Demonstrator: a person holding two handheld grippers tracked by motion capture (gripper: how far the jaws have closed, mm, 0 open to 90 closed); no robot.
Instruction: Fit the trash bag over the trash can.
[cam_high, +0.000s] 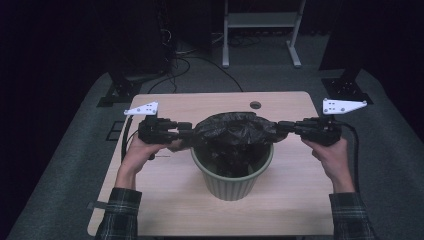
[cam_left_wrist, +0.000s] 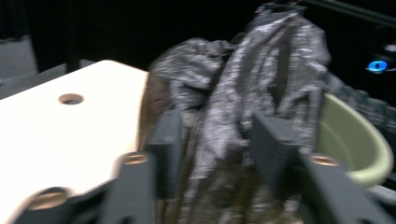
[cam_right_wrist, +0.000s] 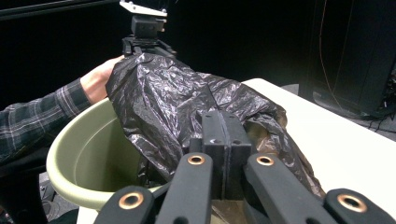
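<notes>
I have a pale wooden table (cam_high: 165, 200) in front of me, and near its middle stands a ribbed green bin (cam_high: 231, 182), upright and open at the top. Over the bin's mouth hangs a black plastic bag (cam_high: 235, 131), stretched sideways between my two tools. Part of it sags down inside the bin, while most of it is bunched above the rim and not yet folded over it anywhere that I can see.

My left gripper (cam_high: 186, 131) sits just left of the bin. In the left gripper view its jaws stand a little apart with a thick gather of bag (cam_left_wrist: 233, 121) pinched between them, so I take it as holding the bag, though that view is blurred. My right gripper (cam_high: 283, 128) sits just right of the bin, and in the right gripper view its jaws are pressed flat together on a fold of the bag (cam_right_wrist: 187, 107), with the bin's green wall (cam_right_wrist: 88, 140) below and to the left.

I judge the job, lining the bin, as roughly half done: the bag is gripped on both sides and positioned over the opening. What is left is to spread the bag's mouth wider, draw its edge down around the rim on all sides, then let go.
</notes>
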